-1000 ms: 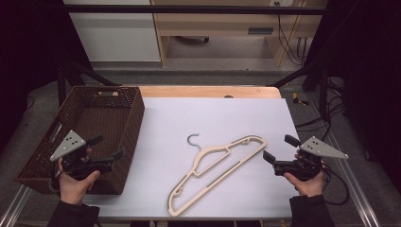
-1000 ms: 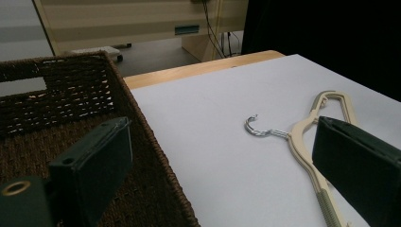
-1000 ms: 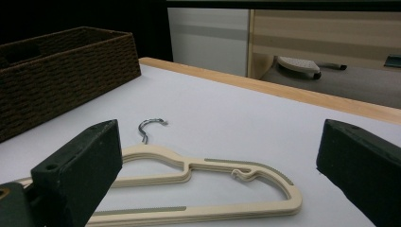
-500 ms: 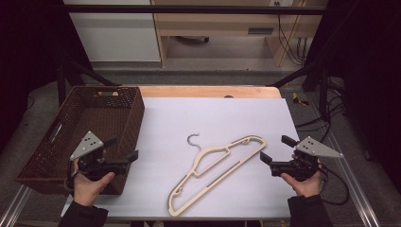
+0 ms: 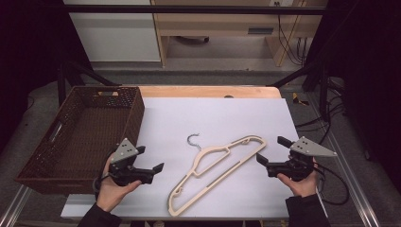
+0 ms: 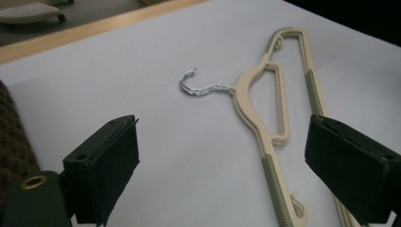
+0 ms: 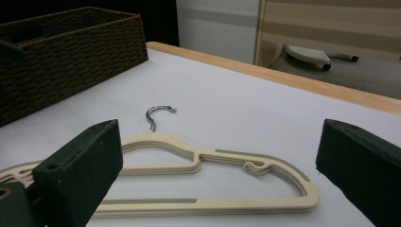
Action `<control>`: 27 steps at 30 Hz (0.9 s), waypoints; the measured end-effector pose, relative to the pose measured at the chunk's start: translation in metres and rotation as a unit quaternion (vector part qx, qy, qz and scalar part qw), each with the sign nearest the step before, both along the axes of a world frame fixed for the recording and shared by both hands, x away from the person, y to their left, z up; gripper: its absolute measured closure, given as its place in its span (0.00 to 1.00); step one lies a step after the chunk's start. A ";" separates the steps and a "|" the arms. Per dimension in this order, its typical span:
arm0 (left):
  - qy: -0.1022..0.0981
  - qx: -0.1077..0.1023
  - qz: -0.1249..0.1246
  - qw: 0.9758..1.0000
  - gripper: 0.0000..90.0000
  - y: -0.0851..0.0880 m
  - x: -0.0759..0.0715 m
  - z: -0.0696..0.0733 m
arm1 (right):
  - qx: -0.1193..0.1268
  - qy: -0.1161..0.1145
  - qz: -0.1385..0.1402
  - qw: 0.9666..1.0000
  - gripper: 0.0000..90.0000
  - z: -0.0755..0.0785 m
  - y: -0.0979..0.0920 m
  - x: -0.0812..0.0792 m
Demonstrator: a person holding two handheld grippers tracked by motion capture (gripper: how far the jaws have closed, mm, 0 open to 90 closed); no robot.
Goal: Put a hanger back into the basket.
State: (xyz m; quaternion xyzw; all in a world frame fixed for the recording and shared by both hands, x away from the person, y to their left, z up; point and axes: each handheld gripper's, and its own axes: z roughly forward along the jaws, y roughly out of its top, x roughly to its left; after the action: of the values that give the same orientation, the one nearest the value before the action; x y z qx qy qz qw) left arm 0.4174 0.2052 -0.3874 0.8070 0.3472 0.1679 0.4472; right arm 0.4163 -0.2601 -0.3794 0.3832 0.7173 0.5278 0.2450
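While both claws hang over the desk's near edge, here's the rundown:
Hanger: cream plastic hanger (image 5: pixel 220 172) flat on the white desk (image 5: pixel 222 113), middle of the near half, metal hook toward the far edge.
Left claw: left claw (image 5: pixel 160 167) wide open, gripping nothing, near the near-left corner, pointed at the hanger but apart from it.
Right claw: right claw (image 5: pixel 273 152) also wide open and empty, by the right edge, just beside the hanger's upper end.
Basket: brown wicker basket (image 5: pixel 78 137) along the left edge.

Tool (image 7: pixel 217 175) jaws wide, hanger (image 7: pixel 198 182) between, basket (image 7: pixel 71 56) beyond
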 end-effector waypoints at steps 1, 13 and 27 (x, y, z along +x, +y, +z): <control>0.008 0.007 -0.007 1.000 0.13 -0.006 0.000 -0.004 | 0.000 0.000 0.000 1.000 0.02 0.000 0.001 0.000; 0.069 0.066 -0.040 0.995 0.22 -0.041 0.008 -0.034 | -0.010 0.010 0.010 1.000 0.02 -0.003 0.006 0.002; 0.123 0.126 -0.071 0.982 0.47 -0.079 0.022 -0.064 | -0.022 0.015 0.019 0.999 0.02 -0.006 0.011 0.005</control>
State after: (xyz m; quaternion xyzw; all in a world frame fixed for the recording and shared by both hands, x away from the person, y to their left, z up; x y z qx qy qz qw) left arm 0.4399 0.1266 -0.4518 0.8939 0.3177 0.0771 0.3068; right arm 0.4213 -0.2495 -0.3858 0.3719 0.7398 0.5105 0.2321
